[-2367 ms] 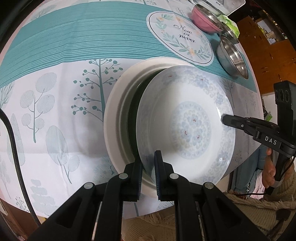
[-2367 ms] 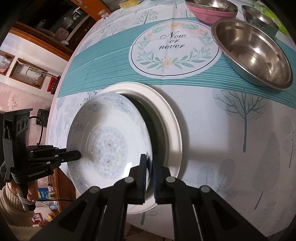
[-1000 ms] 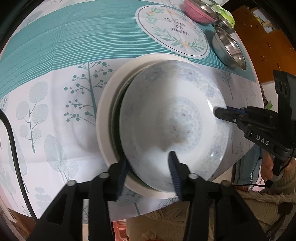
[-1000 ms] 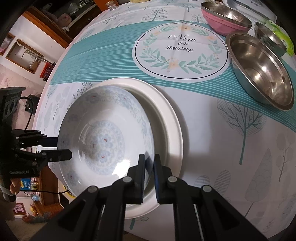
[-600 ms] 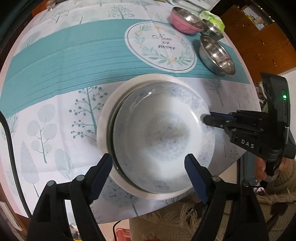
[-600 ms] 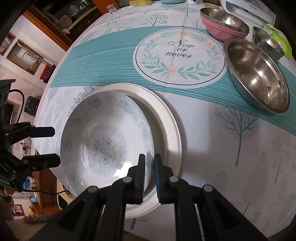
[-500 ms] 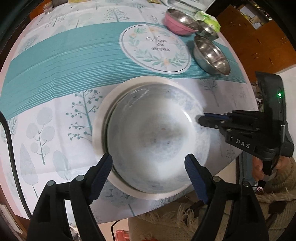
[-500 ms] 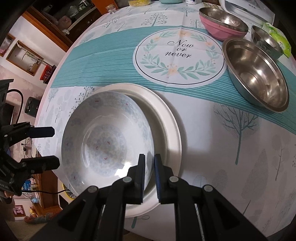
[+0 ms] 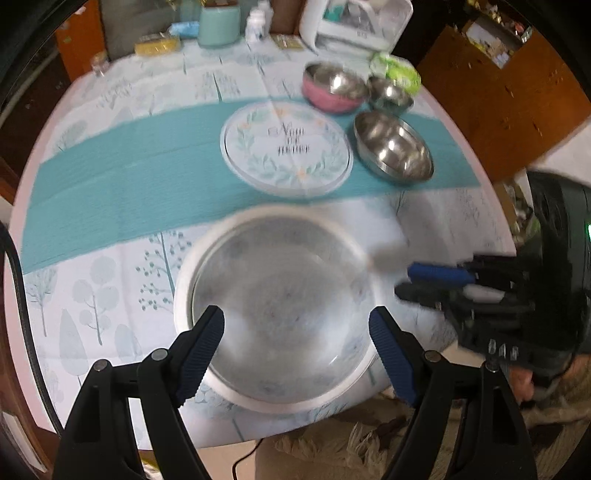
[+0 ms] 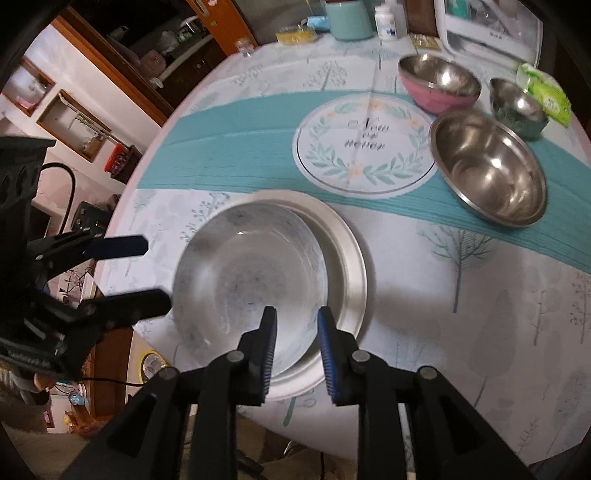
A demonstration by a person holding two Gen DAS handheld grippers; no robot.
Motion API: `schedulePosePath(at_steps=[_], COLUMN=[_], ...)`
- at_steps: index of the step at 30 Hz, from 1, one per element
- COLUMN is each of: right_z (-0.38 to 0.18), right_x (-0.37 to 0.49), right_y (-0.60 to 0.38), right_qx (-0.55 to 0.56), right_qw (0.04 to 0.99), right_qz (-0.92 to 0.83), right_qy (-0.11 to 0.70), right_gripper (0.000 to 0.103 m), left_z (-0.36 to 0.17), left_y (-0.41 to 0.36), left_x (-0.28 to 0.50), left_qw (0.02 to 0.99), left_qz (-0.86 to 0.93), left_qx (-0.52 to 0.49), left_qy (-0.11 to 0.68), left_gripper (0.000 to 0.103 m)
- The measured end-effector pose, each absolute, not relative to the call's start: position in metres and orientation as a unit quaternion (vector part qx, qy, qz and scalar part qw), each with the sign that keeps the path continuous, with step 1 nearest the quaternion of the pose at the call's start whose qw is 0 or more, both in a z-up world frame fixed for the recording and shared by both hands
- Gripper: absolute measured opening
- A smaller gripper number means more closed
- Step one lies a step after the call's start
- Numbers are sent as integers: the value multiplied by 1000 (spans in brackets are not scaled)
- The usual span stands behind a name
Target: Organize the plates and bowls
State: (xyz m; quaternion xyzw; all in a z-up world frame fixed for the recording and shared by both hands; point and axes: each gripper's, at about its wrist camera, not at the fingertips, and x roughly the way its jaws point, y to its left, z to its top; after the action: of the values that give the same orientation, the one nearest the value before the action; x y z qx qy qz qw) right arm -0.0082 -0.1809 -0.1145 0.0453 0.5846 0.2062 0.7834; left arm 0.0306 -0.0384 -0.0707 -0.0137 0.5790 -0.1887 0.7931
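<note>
A blue-flowered deep plate (image 9: 280, 306) (image 10: 247, 280) lies nested in a larger white plate (image 9: 181, 295) (image 10: 351, 266) near the round table's front edge. My left gripper (image 9: 297, 321) (image 10: 155, 273) hovers above it, jaws wide open with nothing between them. My right gripper (image 10: 297, 314) (image 9: 406, 280) hangs over the opposite rim. Its jaws are opening, and the pads are clear of the plate. A large steel bowl (image 9: 393, 153) (image 10: 487, 166), a pink bowl (image 9: 332, 88) (image 10: 439, 83) and a small steel bowl (image 9: 391, 94) (image 10: 517, 103) stand at the back right.
A teal canister (image 10: 347, 18), a pill bottle (image 10: 386, 18), a white appliance (image 10: 487, 26) and a green packet (image 10: 546, 92) line the table's far edge. The printed wreath circle (image 10: 365, 147) on the tablecloth is bare. A black cable (image 9: 22, 314) hangs at the left.
Both grippers have let go of the flowered plate, which now lies flat in the white plate. The left opened first, then the right. Both have risen away from the table.
</note>
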Motion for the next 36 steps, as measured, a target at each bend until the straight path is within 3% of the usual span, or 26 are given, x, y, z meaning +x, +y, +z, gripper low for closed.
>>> schedulePosePath(at_steps=[4,18,27,36], right_z=[-93,-28,-10,-48], right_x=[-19,7,58,99], right_y=[-192,-272,-321,-366], right_qx=[43,42,32,85], right_qw=[800,858,876,847], right_qz=[206,118,16,-20], right_qy=[561,499,481,525], right_gripper=[35,38,38,38], left_z=[-46,1,-13,-61], left_y=[-50,-125,-170,-201], left_x=[25,83,152,192], left_qw=[813,855,853,838], left_qz=[-192,-193,-201,-182], left_qx=[-26,23,14,24], left_qy=[548,481,482,514], left_gripper=[90,91,91,91])
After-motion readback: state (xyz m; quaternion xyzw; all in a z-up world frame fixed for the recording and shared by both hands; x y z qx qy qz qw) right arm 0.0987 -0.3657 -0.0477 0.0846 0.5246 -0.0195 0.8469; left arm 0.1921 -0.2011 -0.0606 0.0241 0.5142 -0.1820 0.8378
